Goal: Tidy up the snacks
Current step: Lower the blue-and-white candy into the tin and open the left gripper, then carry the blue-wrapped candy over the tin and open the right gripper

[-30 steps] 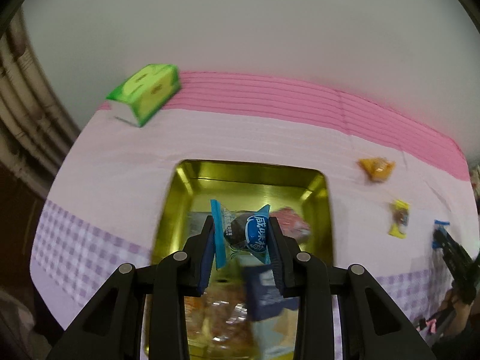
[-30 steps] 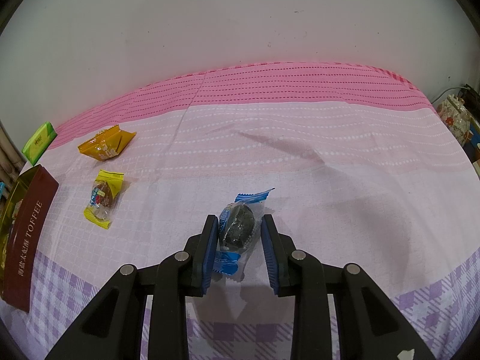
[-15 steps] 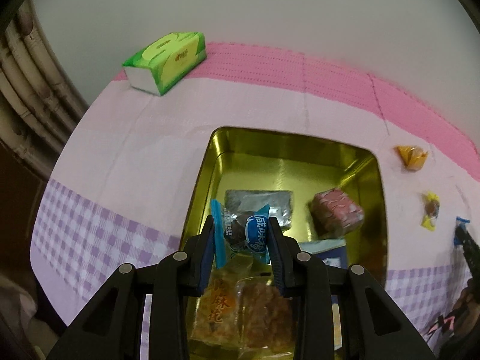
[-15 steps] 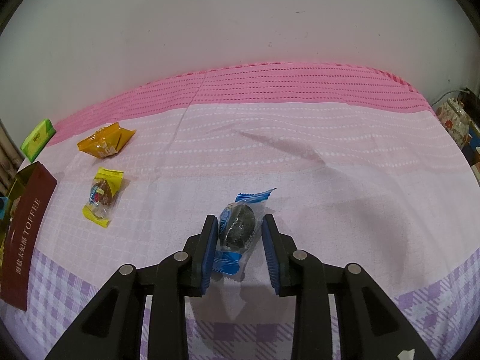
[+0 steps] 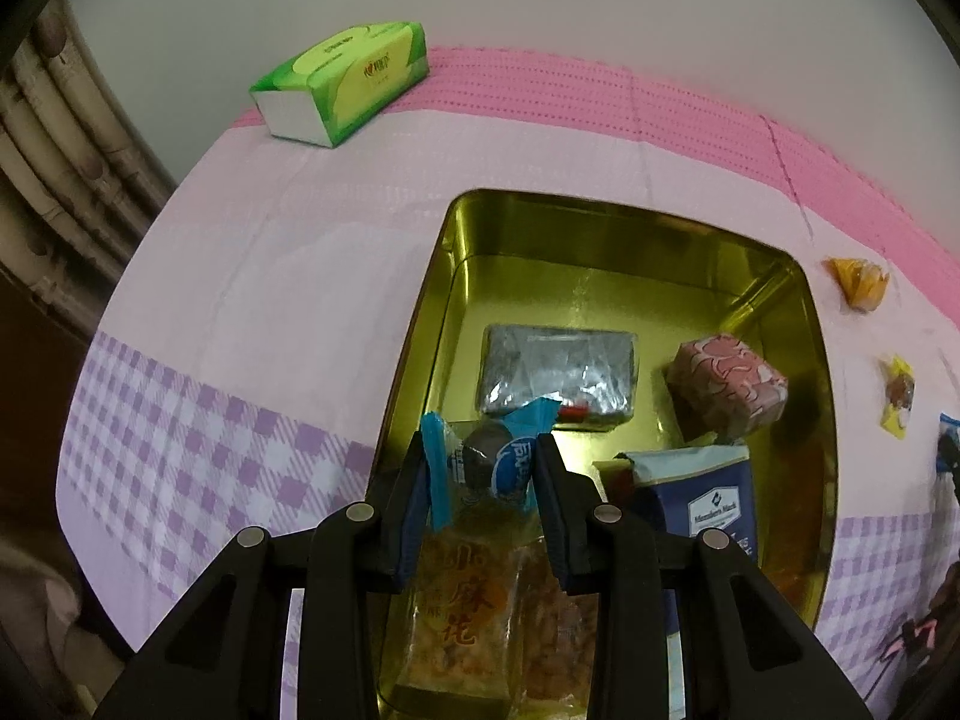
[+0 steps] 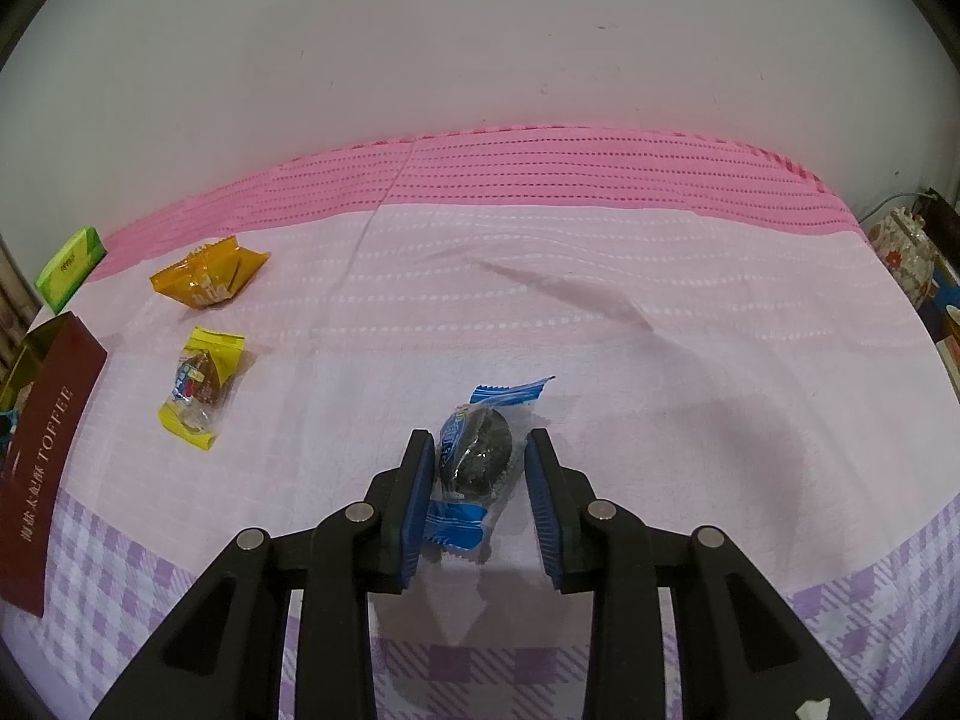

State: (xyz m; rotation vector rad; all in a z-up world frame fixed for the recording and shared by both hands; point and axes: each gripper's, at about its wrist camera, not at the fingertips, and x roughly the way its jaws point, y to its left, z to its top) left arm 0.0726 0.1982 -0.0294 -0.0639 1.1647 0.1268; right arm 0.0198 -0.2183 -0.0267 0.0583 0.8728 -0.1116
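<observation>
Left tool (image 5: 480,480) clamped on blue-wrapped dark snack (image 5: 487,468) above gold tin (image 5: 600,228); right tool (image 6: 478,483) apart, straddling second blue-wrapped snack (image 6: 477,459) on surface (image 6: 660,360).

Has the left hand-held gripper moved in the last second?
Yes. The left hand-held gripper has come down toward the gold tin, which looms larger, with the blue-wrapped snack clamped.

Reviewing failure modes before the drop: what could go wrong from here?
1. The left tongs pinch the blue candy above the crowded near end of the tin; dropped here, it may land on other packets.
2. The right tongs straddle another blue candy with a gap on one side; closing could skew it.
</observation>
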